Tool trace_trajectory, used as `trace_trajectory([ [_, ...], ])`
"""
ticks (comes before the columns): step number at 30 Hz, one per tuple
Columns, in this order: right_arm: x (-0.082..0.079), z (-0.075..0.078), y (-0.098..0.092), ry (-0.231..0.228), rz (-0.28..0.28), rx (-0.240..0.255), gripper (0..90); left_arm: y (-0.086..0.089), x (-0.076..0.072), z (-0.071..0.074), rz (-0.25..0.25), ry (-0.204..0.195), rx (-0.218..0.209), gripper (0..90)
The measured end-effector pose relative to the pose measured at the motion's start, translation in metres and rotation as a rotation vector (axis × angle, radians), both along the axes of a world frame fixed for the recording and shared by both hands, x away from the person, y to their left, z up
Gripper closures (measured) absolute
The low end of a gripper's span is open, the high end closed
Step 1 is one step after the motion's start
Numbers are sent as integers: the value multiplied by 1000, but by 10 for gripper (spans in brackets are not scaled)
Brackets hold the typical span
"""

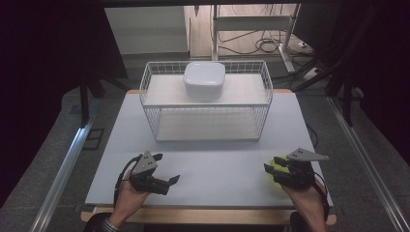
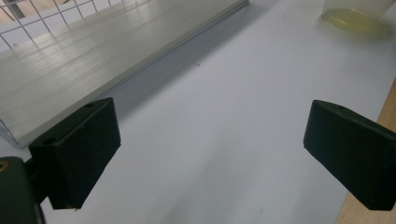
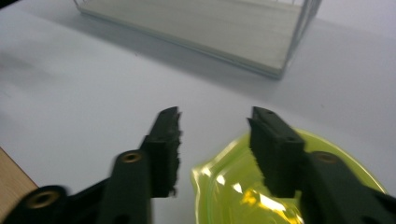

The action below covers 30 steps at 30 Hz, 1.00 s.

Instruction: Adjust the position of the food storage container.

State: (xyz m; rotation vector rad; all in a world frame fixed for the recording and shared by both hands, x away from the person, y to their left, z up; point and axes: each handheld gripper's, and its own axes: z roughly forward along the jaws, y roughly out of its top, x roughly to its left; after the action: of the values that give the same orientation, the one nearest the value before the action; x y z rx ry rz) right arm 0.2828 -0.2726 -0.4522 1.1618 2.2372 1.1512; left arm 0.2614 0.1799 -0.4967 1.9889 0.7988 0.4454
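Right gripper (image 3: 212, 135) sits at the table's (image 1: 208, 159) near-right corner, jaws straddling the rim of a yellow-green translucent cup (image 3: 243, 186). One jaw is inside the cup mouth, the other outside over the table. A gap shows between the outer pad and the cup wall, so it's not pinching; the jaws stand part-closed around the rim. Motion blur on the outer jaw in the right gripper view. In the high view the cup (image 1: 272, 170) peeks out as a bright patch just left of the gripper body, mostly hidden under it. Cup contents: can't tell; the wall is see-through and glossy, and nothing distinct shows inside.

Left gripper (image 2: 210, 154) is at the near-left of the table, jaws spread wide, nothing between them, just bare table surface. In the left gripper view the same cup (image 2: 357, 16) shows far off at the top right, cropped by the frame edge.

White wire basket rack (image 1: 205, 101) stands at the table's middle-far side, well apart from both grippers. It has two levels: the upper shelf carries a white rounded-square lidded container (image 1: 204, 79), sitting toward the back centre. The lid is on, so its contents are hidden. On the lower shelf, pale board is all that shows through the wire.

Both of the person's hands come in from the bottom edge, one on each gripper.
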Motion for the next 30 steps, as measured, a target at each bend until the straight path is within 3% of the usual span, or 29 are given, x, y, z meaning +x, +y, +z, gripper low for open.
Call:
trace_trajectory([
  [6, -6, -3, -16, 24, -50, -13, 757, -2, -1, -1, -13, -8, 4, 39],
  [11, -14, 0, -31, -2, -96, -41, 886, -3, -1, -1, -15, -13, 6, 40],
  [22, -20, -3, -65, -5, -235, -77, 897, -3, 0, -3, -12, -4, 14, 41],
  [30, -22, -12, -75, 18, -279, -104, 896, -5, 0, -4, -15, -3, 22, 41],
])
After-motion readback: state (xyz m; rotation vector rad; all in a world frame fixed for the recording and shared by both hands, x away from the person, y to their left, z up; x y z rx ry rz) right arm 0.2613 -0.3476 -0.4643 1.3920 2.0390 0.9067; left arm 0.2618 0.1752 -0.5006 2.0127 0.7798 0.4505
